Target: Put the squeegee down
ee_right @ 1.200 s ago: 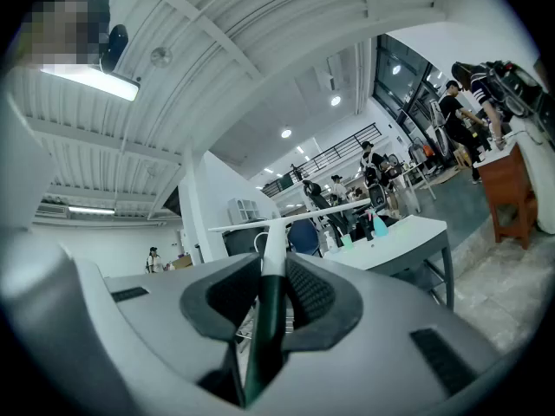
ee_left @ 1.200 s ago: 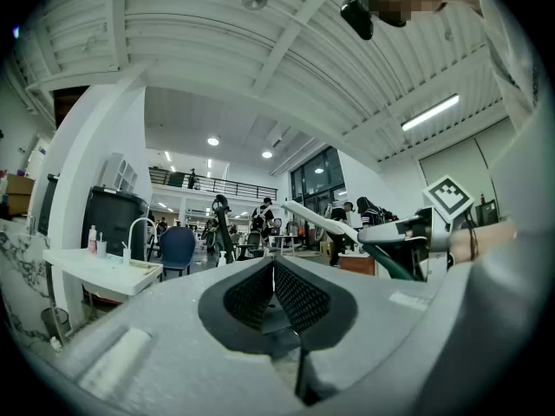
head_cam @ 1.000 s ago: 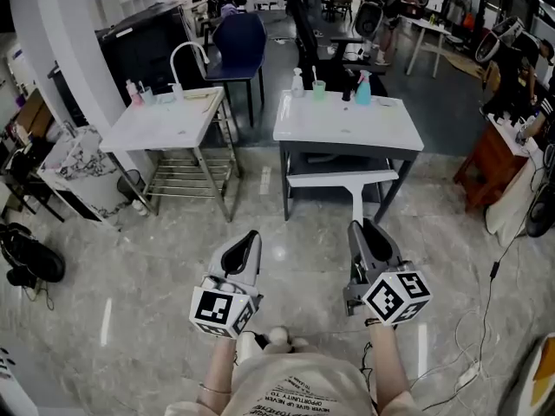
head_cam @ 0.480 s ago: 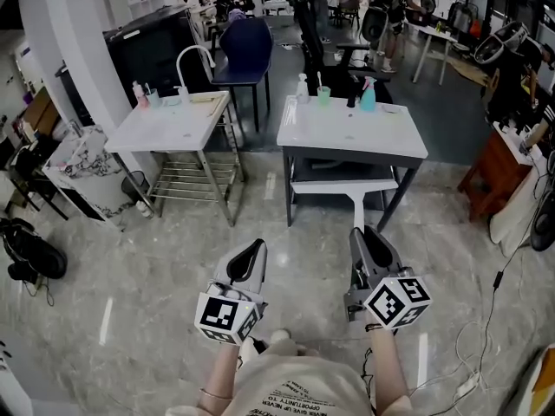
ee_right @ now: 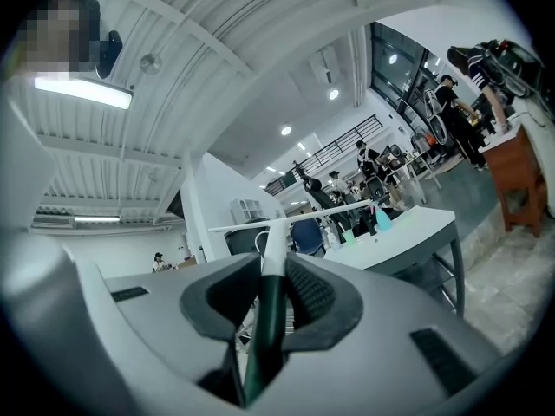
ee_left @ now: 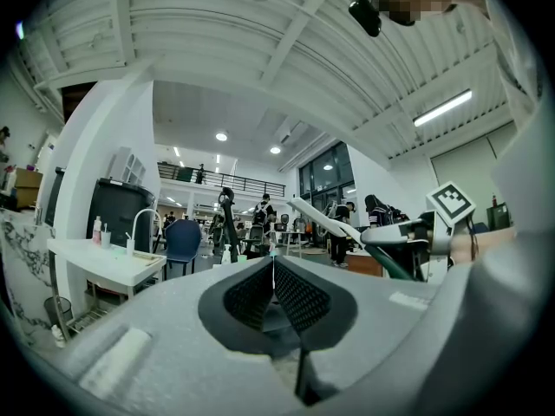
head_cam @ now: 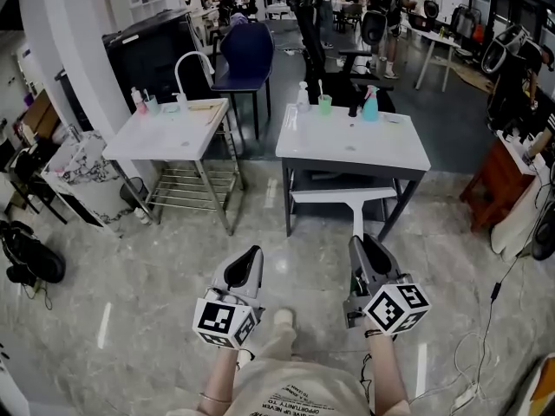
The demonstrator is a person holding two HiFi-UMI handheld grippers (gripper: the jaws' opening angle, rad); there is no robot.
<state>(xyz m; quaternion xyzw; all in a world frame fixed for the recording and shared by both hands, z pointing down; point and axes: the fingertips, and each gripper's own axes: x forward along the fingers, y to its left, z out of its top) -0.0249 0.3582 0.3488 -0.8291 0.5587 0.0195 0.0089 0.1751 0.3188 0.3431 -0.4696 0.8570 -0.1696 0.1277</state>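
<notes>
My right tool (head_cam: 365, 243) is pinching the squeegee (head_cam: 345, 196) handle, blade out toward the surface (head_cam: 390, 154); left tool (head_cam: 250, 254) is pressed together, nothing in it.

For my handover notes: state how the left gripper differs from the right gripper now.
The left gripper is empty; the right gripper grips the squeegee by its handle. The left gripper's jaws meet; the right gripper's jaws stand apart around that handle. Both point forward and level.
</notes>
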